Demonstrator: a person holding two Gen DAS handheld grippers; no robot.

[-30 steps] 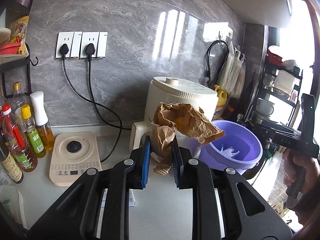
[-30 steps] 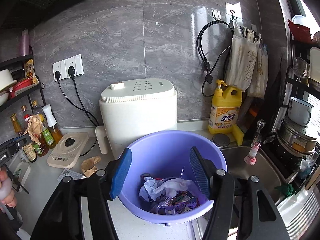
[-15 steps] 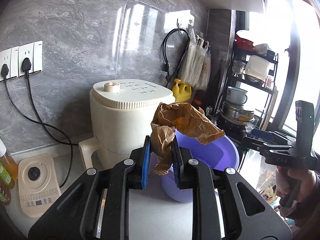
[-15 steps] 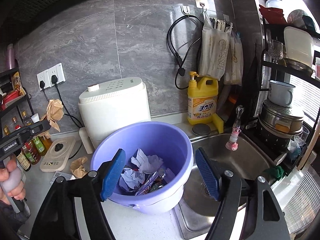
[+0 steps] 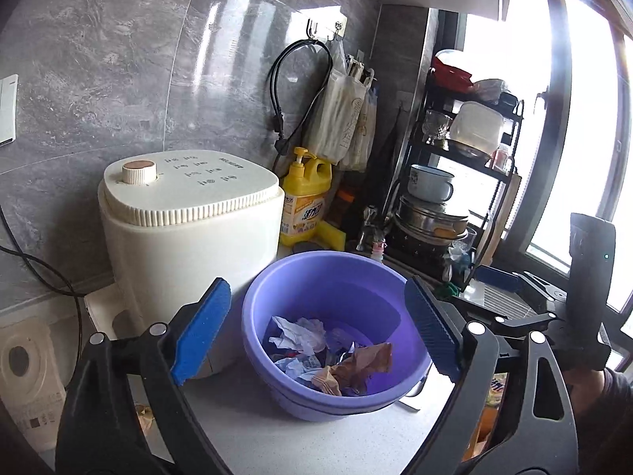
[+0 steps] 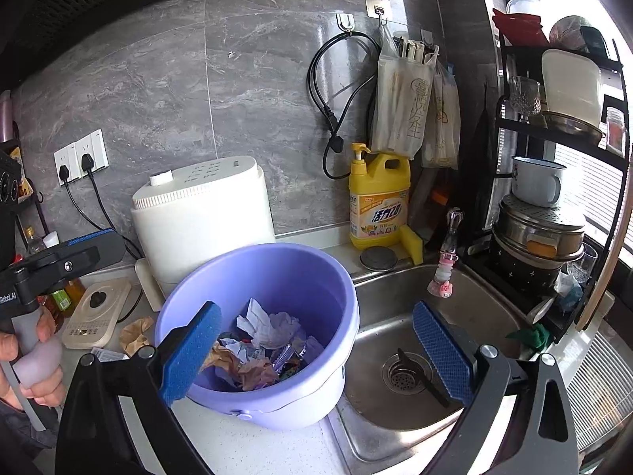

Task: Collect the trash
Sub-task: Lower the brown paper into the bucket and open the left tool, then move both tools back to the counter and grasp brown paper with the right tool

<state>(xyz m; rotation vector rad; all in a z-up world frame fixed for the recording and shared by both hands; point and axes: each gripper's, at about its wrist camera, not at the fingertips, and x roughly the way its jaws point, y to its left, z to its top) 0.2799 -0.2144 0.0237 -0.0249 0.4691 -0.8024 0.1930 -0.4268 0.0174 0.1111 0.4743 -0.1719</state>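
Note:
A purple bucket stands on the counter and holds crumpled white paper, wrappers and a crumpled brown paper bag. My left gripper is open and empty, held above and in front of the bucket. In the right wrist view the bucket sits beside the sink, with the brown paper in it. My right gripper is open and empty, its jaws wide over the bucket's near rim. Another crumpled brown paper lies on the counter left of the bucket.
A cream appliance stands just behind the bucket. A steel sink lies to its right, with a yellow detergent bottle behind. A black dish rack fills the right side. A small cream cooker sits on the left.
My left gripper swung right over the bucket and opened; the brown paper bag it held now lies in the bucket. The right gripper drew back slightly and stayed open.

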